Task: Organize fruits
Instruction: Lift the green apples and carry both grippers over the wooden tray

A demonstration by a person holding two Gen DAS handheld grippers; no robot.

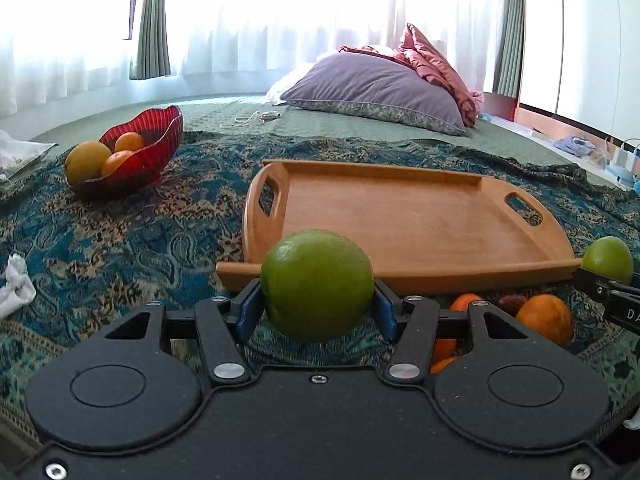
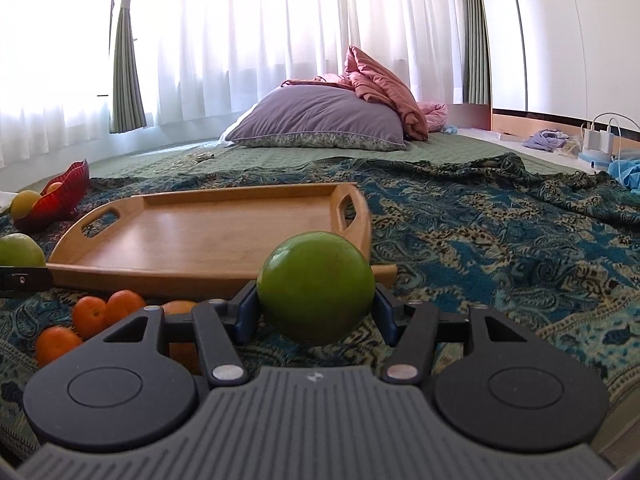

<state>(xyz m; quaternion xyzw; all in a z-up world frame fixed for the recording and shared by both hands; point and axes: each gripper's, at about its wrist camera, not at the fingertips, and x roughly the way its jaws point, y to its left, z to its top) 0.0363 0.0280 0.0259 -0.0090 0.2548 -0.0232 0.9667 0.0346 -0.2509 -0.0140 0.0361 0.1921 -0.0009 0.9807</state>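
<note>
- Patterned blue bedspread (image 1: 120,240) fills mid-frame; wooden tray (image 1: 420,220) sits centre, curtains (image 2: 280,40) above.
- Left gripper (image 1: 318,304) clamps a green fruit (image 1: 318,284).
- Right gripper (image 2: 316,306) clamps another green fruit (image 2: 316,286).

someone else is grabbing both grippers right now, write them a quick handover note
Left gripper: shut on a green fruit, held just in front of the wooden tray.
Right gripper: shut on a second green fruit, near the tray's right end.
The tray holds no fruit yet. The red bowl, far left, holds orange and yellow fruit.
Loose oranges lie on the patterned blanket in front of the tray.
Left to do: likely set down both green fruits, then sort the loose oranges.
</note>
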